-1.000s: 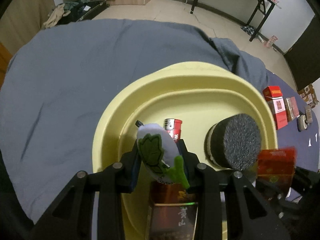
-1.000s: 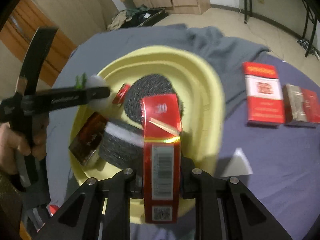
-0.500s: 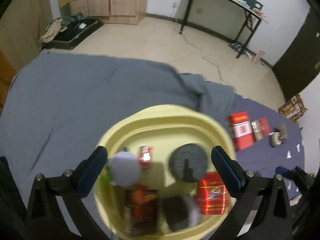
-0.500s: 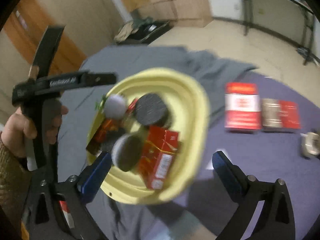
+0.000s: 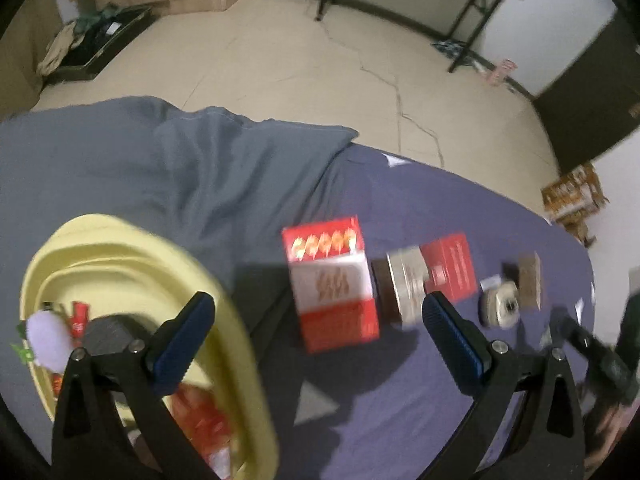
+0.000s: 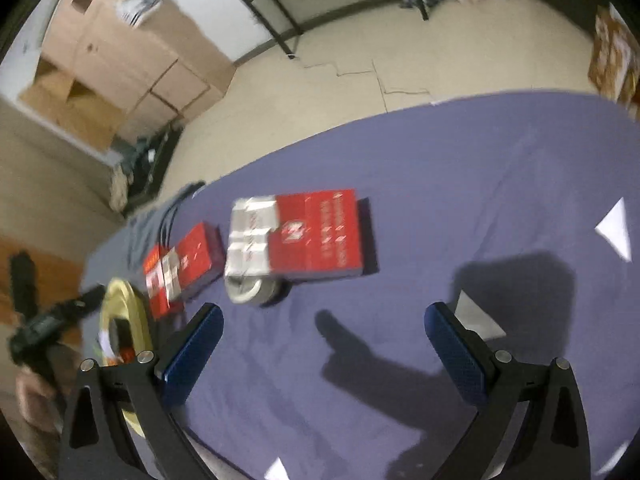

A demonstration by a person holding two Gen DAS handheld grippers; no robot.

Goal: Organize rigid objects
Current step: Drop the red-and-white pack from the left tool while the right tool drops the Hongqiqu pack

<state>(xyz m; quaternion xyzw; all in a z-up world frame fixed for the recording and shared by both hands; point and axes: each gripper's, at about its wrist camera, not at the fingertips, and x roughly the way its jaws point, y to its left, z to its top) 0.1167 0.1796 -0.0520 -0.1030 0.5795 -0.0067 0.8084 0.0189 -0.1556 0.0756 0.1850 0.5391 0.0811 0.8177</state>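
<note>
The left hand-held gripper (image 5: 318,334) is seen with its blue-padded jaws spread wide and nothing between them; they have just been opening. Below it, a red-and-white rectangular carton (image 5: 332,284) lies flat on the purple cloth-covered surface (image 5: 420,200), with a shallow pale-yellow plastic basin (image 5: 224,312) of small items at the left. The right hand-held gripper (image 6: 324,346) is likewise held fully apart and empty, freshly opened, over bare cloth. A second red box with a white end (image 6: 308,236) lies beyond it, touching a round white object (image 6: 250,290).
</note>
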